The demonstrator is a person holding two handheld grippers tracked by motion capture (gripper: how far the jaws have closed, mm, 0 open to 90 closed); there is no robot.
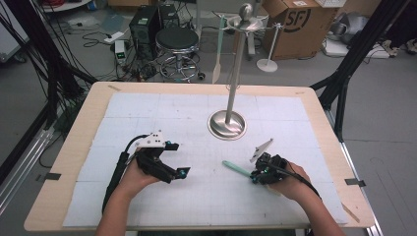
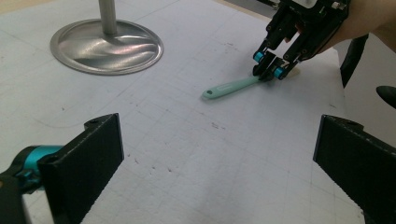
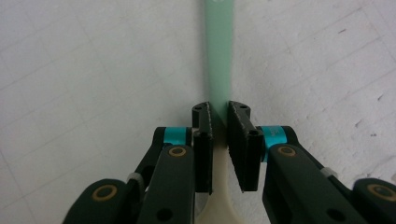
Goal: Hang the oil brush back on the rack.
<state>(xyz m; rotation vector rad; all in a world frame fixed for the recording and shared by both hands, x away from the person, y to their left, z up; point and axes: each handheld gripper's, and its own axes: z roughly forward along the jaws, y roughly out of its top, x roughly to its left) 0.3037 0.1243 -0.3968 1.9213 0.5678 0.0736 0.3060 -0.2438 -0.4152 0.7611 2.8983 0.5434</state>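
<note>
The spatula (image 1: pixel 237 168) lies flat on the white mat (image 1: pixel 196 196), in front of the metal stand (image 1: pixel 227 125) and a little to its right as seen from the person's seat. Its green handle points back toward the stand's round base; its pale blade end lies nearer the person.

The right gripper (image 1: pixel 255 177) is down at the mat, its jaws clamped on the spatula where the green handle meets the pale blade. In the right gripper view (image 3: pixel 219 122) the two black jaws stand close together with the handle pinched between them. In the left gripper view the same grip shows from the side (image 2: pixel 266 71), the handle (image 2: pixel 231 87) sticking out toward the stand's base (image 2: pixel 106 46).

The left gripper (image 1: pixel 178 158) hovers to the left of the stand, well apart from the spatula, its jaws wide apart with nothing between them.
</note>
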